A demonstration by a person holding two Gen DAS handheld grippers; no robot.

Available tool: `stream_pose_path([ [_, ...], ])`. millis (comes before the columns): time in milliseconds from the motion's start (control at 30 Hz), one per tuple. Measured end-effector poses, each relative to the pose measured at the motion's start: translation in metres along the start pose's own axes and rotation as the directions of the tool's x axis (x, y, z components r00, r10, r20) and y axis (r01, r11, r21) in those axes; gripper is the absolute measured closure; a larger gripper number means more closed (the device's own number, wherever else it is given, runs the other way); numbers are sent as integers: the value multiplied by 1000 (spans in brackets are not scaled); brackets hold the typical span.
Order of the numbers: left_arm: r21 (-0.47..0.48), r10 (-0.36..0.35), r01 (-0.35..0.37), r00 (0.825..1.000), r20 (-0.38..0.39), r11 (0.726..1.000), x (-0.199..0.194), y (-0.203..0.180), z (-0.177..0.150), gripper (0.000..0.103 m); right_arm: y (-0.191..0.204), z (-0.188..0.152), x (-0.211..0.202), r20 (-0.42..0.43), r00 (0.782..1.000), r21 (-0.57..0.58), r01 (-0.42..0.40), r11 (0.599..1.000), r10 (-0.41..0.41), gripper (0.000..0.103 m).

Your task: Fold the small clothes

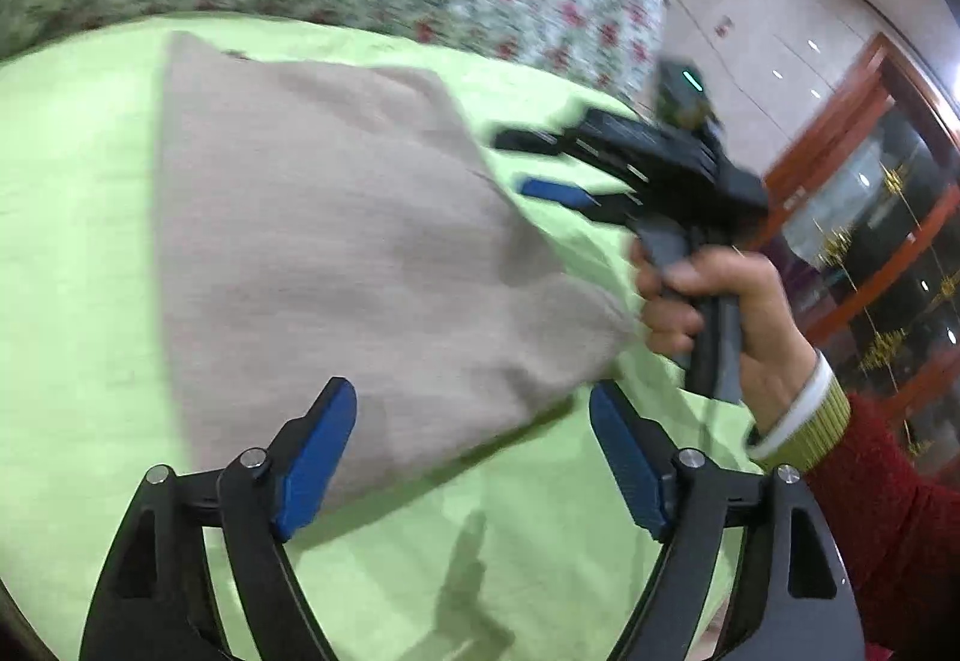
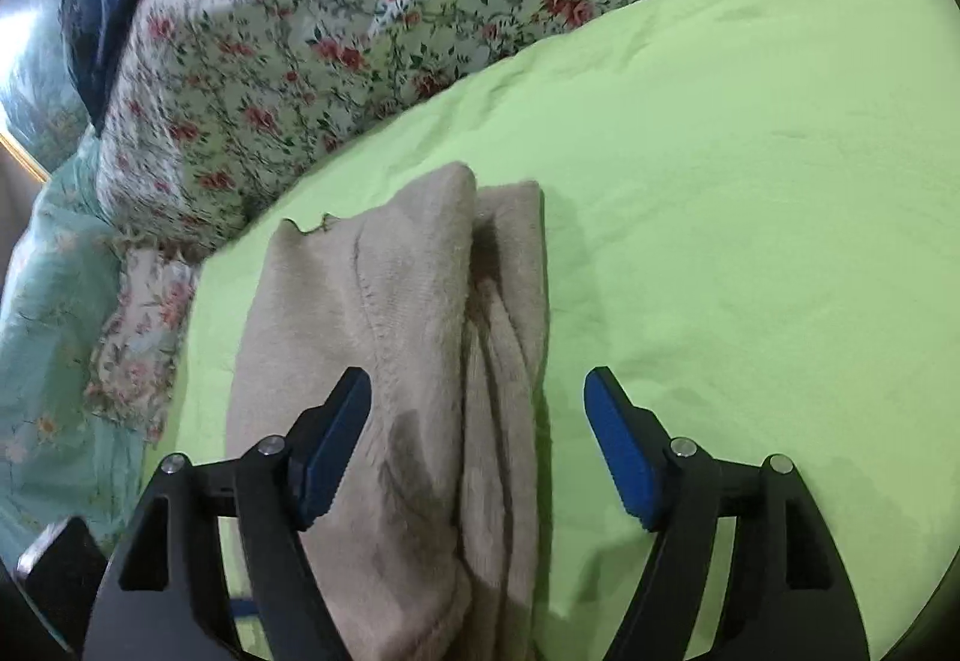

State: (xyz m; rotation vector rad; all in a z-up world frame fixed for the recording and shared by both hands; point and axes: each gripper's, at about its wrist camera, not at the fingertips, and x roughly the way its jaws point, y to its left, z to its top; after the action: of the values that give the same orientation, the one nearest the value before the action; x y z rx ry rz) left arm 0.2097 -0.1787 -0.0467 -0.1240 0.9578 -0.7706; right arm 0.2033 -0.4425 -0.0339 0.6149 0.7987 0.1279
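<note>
A beige garment [image 2: 390,361] is laid on the lime-green sheet [image 2: 750,241] of a bed, with a floral quilt [image 2: 300,30] bunched along the far edge. In the right wrist view the garment is seen already doubled lengthwise, its long axis running straight away from the fingers, and a narrower rolled portion [image 2: 510,301] is stacked along its right-hand side. The right gripper [image 2: 477,442] is held spread wide and empty: the left finger [image 2: 333,451] is poised over the cloth, the right finger [image 2: 618,457] over bare sheet, so that the garment's right edge falls in the gap between them. Whether either finger touches the fabric cannot be told. In the left wrist view, which is blurred, the same garment is seen as a broad slanting panel [image 1: 336,241] directly ahead of the left gripper [image 1: 474,457], whose fingers are likewise parted and grip nothing; the cloth's near corner is placed between them. The right hand [image 1: 720,319] is seen at the garment's right border. Both grippers are judged to be near one short end, so a fold across the long axis, toward the far end, seems to be what is called for next.
</note>
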Motion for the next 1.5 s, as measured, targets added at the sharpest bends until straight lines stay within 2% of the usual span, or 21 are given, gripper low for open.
stream_pose_path([
  [67,-33,50,-50,999,21,998,-8,23,7,22,-3,-5,-2,-17,1000,16,-24,1000,24,29],
  [167,-120,84,-82,996,12,989,-7,64,22,22,-5,-11,0,-43,998,12,-42,999,42,29],
  [200,-159,72,-71,997,1,985,-2,80,29,22,-5,-13,3,-54,998,7,-42,999,42,29],
  [333,-277,-48,37,998,-34,960,15,120,45,21,-4,-16,18,-97,993,-1,-65,998,65,29],
  [367,-290,-47,34,998,-39,956,22,127,50,21,-2,-16,23,-107,992,-6,-72,997,71,29],
  [500,-314,-73,53,996,-53,948,45,139,59,20,1,-13,35,-133,987,-23,-99,995,95,29],
  [667,-288,-78,62,996,-44,956,64,132,68,19,1,-12,46,-157,980,-23,-130,991,125,29],
  [700,-285,-74,58,996,-44,957,63,133,64,22,1,-12,50,-167,976,-17,-144,989,139,29],
  [733,-282,-73,60,997,-38,957,62,135,61,33,0,-13,53,-172,973,-10,-158,987,154,30],
  [800,-308,-108,93,994,-33,947,65,138,61,53,-1,-15,61,-195,961,35,-194,980,197,58],
  [833,-324,-112,97,993,-26,941,63,140,62,59,-1,-16,62,-193,960,53,-196,979,202,60],
  [900,-317,-99,91,995,-8,944,52,137,62,64,9,-20,57,-177,965,37,-191,981,195,66],
  [967,-291,-56,53,998,-1,955,32,131,57,65,24,-24,50,-154,964,31,-214,976,217,67],
  [1133,-274,46,-25,997,69,961,-55,139,24,66,84,-53,55,-175,935,-17,-315,949,307,68],
  [1233,-305,111,-77,989,95,949,-106,156,-3,66,130,-78,79,-218,905,-48,-383,922,365,68],
  [1333,-327,178,-136,978,104,935,-144,172,-32,66,167,-98,101,-253,884,-81,-424,902,393,68],
  [1433,-364,194,-145,976,103,920,-165,194,-62,65,195,-119,119,-291,869,-110,-447,888,401,68],
  [1500,-399,194,-151,979,69,905,-164,211,-82,62,198,-132,134,-323,868,-96,-427,899,377,68],
])
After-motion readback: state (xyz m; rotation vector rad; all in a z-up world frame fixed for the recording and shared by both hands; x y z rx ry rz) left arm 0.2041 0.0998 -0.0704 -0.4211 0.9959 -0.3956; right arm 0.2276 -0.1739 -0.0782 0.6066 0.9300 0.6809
